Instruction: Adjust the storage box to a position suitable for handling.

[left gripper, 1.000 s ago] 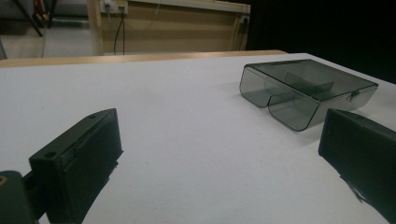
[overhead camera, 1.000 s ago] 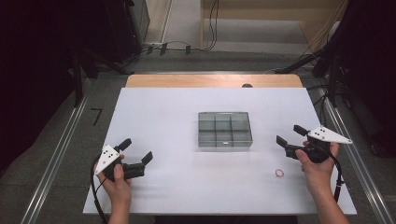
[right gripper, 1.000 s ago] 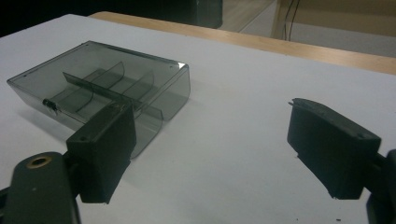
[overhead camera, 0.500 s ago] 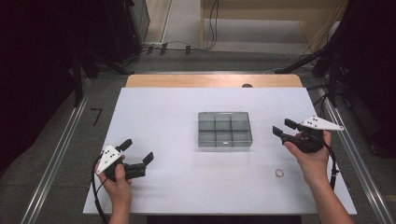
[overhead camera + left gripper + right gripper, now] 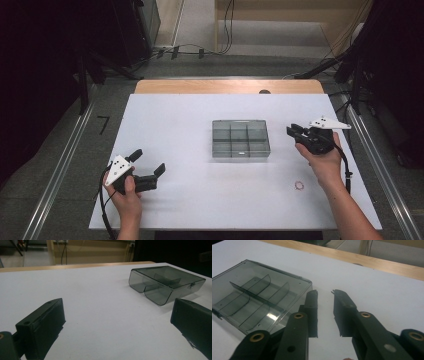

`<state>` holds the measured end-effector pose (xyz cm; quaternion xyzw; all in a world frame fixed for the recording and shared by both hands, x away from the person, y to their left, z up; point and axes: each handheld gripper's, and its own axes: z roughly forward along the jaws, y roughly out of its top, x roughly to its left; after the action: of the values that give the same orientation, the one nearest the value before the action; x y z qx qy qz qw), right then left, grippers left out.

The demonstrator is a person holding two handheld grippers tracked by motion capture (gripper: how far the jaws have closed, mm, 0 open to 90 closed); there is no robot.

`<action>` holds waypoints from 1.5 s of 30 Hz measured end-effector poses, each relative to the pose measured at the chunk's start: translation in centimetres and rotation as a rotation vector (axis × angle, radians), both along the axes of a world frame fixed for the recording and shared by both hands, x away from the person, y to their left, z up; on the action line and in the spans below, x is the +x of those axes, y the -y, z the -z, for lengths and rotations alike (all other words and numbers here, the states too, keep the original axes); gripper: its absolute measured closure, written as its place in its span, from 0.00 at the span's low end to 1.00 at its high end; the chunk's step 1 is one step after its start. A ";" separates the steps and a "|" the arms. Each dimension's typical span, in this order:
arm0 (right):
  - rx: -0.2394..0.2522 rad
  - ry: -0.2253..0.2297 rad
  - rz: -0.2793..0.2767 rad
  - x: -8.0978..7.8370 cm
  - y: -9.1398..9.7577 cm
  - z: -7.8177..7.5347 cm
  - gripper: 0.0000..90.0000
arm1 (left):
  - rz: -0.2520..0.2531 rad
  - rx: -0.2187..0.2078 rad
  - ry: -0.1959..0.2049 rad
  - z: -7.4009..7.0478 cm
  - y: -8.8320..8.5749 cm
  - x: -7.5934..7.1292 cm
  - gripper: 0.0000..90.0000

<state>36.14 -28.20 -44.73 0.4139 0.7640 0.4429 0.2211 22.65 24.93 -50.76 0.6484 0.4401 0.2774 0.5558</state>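
The smoky plastic compartment box [image 5: 240, 138] is found with its lid shut at the centre of the white table [image 5: 190, 125]. The right gripper [image 5: 291, 131] is held at the box's 3 o'clock side, just beside its right wall and apart from it; in the right gripper view its jaws have just been closing and are seen narrowed to a slim gap, with nothing between them. The left gripper [image 5: 148, 162] is held well apart at the box's 8 o'clock, jaws spread wide and empty. A small ring [image 5: 299, 185] is noted on the table at the box's 4 o'clock, near the right forearm.
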 end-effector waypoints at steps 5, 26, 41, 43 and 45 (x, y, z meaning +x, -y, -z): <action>-0.001 -0.024 -0.021 0.8 -0.5 0.6 0.92 | 0.001 0.008 -0.002 0.0 0.1 0.1 0.00; -0.005 -0.170 -0.105 3.8 -2.9 3.5 0.98 | 0.022 0.112 -0.051 -1.7 3.6 1.2 0.00; -0.011 -0.208 -0.084 4.9 -4.1 3.7 0.98 | 0.053 0.111 -0.088 -2.1 6.7 4.7 0.01; -0.014 -0.213 -0.080 5.0 -4.2 3.9 0.98 | 0.049 0.106 -0.095 -2.1 7.0 5.3 0.02; -0.013 -0.218 -0.083 5.0 -4.2 3.9 0.98 | 0.045 0.098 -0.103 -2.0 7.5 5.9 0.03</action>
<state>41.14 -24.00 -48.66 0.4263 0.8026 0.3992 0.1210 28.56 17.48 -48.78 0.6980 0.4393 0.2525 0.5060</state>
